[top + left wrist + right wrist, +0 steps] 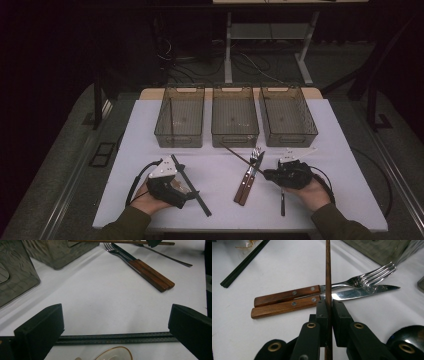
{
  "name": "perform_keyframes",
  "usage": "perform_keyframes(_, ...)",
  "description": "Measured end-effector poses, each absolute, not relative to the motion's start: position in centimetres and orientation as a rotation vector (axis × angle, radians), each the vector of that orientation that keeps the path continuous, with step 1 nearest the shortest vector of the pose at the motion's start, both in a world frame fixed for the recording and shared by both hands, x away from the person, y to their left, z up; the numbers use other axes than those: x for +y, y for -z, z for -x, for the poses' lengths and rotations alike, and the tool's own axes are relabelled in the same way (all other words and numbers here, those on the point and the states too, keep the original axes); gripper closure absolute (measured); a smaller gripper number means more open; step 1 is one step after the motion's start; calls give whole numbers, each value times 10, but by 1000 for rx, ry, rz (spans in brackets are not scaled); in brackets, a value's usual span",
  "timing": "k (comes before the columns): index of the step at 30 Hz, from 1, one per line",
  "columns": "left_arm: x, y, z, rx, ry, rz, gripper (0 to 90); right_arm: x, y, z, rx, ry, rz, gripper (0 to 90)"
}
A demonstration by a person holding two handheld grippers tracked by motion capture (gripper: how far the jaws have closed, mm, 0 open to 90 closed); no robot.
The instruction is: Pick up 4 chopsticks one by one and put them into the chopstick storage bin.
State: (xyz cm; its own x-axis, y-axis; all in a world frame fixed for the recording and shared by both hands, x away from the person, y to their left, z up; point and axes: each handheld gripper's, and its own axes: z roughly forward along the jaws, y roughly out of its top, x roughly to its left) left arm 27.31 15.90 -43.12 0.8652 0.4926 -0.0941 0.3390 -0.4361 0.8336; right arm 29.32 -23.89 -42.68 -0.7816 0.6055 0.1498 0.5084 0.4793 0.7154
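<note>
Clamped between my right gripper's (327, 305) fingers (322, 312), a thin brown chopstick (328, 270) runs straight up out of the narrow slot they leave, its far end pointing away over the cutlery. Just beyond those fingertips lie a fork (362, 279) and a knife (362, 291), side by side and touching, their wooden handles trailing off to the left of the fingers and their tines and blade to the right; the chopstick crosses above both, near where wood meets steel. To the right of the fingers, low in the right gripper view, sits the dark rounded bowl of a spoon (412, 336).

On the high view my right gripper (272, 174) holds the chopstick (240, 156) slanting up and away toward the middle of three mesh bins (235, 116) that stand in a row at the far side of the white worktop (220, 175).

My left gripper's (115, 327) fingers (40, 330) stand wide apart, gripping nothing. A pair of dark chopsticks (115, 338) lies flat on the worktop across the gap between them, reaching from one finger to the other. Just nearer than that pair, the rim of a small pale dish (116, 353) peeks in. Well beyond the left fingers lie the fork and knife, handles toward them.
</note>
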Motion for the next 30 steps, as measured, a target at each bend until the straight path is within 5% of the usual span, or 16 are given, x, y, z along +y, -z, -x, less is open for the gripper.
perform_keyframes(30, 157, 433, -273, 614, -197, -2064, 0, -238, 401, -301, 2478, -1336, -1036, 836)
